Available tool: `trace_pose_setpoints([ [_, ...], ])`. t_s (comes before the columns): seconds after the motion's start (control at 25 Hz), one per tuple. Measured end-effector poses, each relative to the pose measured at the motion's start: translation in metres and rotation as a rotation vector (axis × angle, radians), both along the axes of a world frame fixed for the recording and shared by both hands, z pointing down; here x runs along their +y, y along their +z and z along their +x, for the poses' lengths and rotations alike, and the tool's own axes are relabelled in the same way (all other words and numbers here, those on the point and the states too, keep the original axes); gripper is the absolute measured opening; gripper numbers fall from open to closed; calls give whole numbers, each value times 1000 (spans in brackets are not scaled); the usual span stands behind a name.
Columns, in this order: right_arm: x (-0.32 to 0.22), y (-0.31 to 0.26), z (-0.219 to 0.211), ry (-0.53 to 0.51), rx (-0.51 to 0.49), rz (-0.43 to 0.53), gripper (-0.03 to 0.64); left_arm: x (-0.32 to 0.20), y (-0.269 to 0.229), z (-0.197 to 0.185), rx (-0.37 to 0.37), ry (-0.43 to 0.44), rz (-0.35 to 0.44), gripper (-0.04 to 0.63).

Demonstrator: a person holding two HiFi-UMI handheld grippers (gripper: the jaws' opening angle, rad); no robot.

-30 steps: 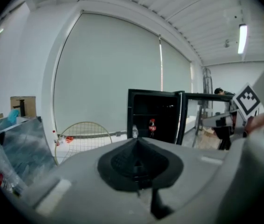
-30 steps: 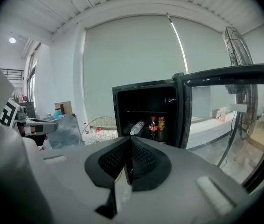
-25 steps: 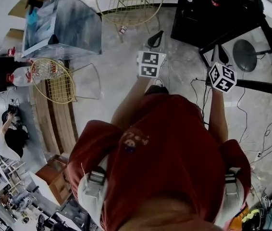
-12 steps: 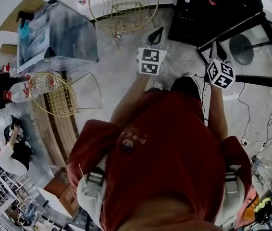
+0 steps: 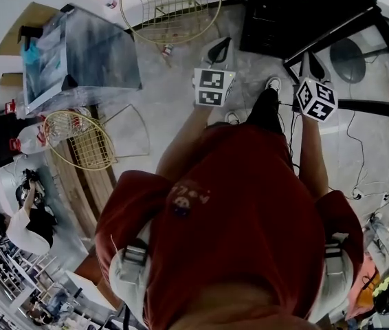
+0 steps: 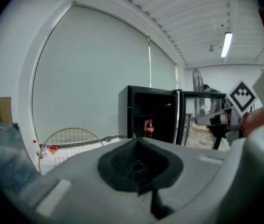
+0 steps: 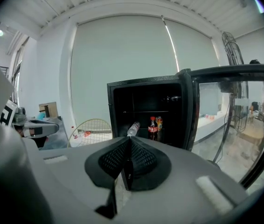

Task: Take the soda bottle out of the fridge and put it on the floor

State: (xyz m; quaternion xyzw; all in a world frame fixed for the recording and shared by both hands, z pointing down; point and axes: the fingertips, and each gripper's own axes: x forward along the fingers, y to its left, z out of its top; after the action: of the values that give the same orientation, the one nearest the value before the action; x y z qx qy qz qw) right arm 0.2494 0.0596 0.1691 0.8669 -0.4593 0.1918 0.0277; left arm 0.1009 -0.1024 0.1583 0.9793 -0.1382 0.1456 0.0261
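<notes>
Fingers [image 6: 122, 162] of the left gripper [image 6: 137, 146] meet with nothing between them; those of the right gripper [image 7: 128, 143] likewise press together, empty. Soda bottle [image 7: 153, 127] stands upright on a shelf inside the fridge [image 7: 143, 90], just beside an orange container [image 7: 160, 123]. Fridge door [image 7: 230, 120] stands open. Both grippers are well apart from the shelf. Judged progress: access is clear, but reaching in, grasping, lifting out and setting the bottle on the floor [image 5: 174, 108] are all not yet done.

Fridge [image 7: 143, 94] black. Soda bottle [image 7: 153, 128] dark, with red cap and label. Shirt [image 5: 249, 212] red – wire chair [image 5: 174, 9] gold. Floor [image 5: 174, 108] grey, marbled. Marker cube [image 5: 213, 88] – black-and-white squares.
</notes>
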Motion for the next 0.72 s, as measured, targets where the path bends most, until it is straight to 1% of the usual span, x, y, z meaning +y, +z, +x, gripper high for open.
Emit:
trace_pose_setpoints([
  [0.12,0,3,10,7,-4,-3,2,-1,4,8,-4,8,-2,-2],
  [0.32,-6,4,28,16,-7,2,2,-5,-3,28,10,27,17,-2],
  [0.72,-12,10,66,15,-27,-12,2,-4,0,79,-16,57,5,-2],
])
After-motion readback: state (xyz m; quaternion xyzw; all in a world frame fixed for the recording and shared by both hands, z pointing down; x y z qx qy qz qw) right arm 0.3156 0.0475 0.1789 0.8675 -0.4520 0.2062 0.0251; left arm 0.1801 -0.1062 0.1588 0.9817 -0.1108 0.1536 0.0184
